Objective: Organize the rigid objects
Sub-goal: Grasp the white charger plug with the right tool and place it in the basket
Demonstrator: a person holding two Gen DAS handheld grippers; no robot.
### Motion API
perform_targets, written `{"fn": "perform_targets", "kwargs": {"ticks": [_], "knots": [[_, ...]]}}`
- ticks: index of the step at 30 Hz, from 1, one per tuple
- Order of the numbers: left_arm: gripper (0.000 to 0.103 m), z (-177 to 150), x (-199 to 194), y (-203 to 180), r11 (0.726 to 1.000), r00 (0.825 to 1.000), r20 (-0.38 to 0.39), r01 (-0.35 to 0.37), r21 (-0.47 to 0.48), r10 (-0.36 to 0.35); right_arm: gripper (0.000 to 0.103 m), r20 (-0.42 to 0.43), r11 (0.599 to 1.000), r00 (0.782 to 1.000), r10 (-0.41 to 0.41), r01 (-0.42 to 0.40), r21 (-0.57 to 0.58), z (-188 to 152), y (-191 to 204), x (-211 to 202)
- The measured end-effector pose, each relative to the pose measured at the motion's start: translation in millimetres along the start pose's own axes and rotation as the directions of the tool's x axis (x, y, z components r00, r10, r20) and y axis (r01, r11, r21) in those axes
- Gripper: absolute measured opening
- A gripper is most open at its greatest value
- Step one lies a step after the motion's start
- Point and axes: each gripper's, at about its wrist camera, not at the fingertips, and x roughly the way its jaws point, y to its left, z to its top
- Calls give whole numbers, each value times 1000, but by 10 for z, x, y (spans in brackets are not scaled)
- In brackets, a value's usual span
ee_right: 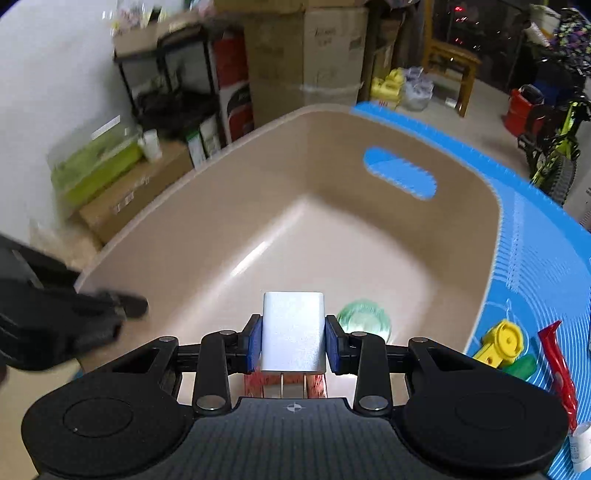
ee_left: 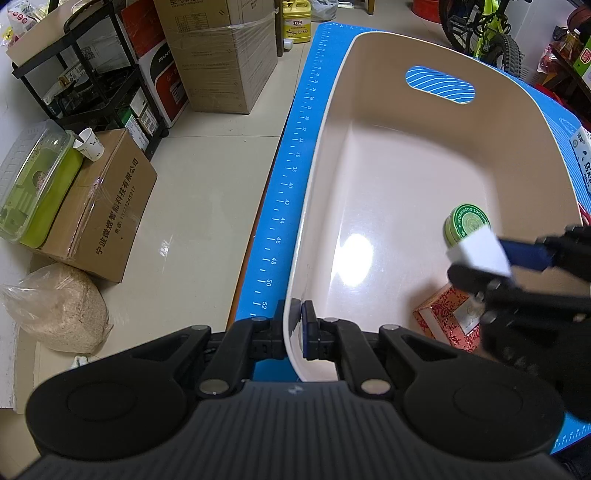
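Observation:
A beige plastic bin (ee_left: 369,122) (ee_right: 207,229) stands on a blue mat (ee_left: 291,177) (ee_right: 528,258). My left gripper (ee_left: 297,328) is shut on the bin's near rim. My right gripper (ee_right: 293,341) is shut on a white plug adapter (ee_right: 293,332) (ee_left: 480,254), its metal prongs pointing back at the camera, and holds it above the bin's floor. On that floor lie a round green tin (ee_left: 466,227) (ee_right: 364,317) and a red patterned box (ee_left: 448,317) (ee_right: 317,386), the box partly hidden under the adapter.
On the mat right of the bin lie a yellow and green toy (ee_right: 504,347), a red tool (ee_right: 559,373) and a white carton (ee_left: 583,158). Cardboard boxes (ee_left: 103,206), a black shelf (ee_left: 92,74) and a bicycle (ee_left: 491,33) stand on the floor around the table.

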Motion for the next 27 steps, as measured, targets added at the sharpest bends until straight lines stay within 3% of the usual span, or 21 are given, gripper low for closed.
{"fn": "perform_targets", "kwargs": {"ticks": [5,10,12,21,27], "knots": [[9,1,0,-4,1000,1000,0,1,2,-1,42,-78,1000,997,-21,20,-17,-93,62,160],[9,4,2,-4,1000,1000,0,1,2,-1,43,-87,1000,996,-21,19,-20,-80,108,177],[9,2,3,-6,1000,1000,0,1,2,-1,48,-87,1000,996,-19,19,-9,-81,99,170],[9,3,8,-16,1000,1000,1,-2,3,2,67,-7,1000,1000,2,-2,20,-5,-25,-120],[9,9,18,-16,1000,1000,2,-2,1,2,73,81,997,997,0,-7,82,20,-285,-447]]}}
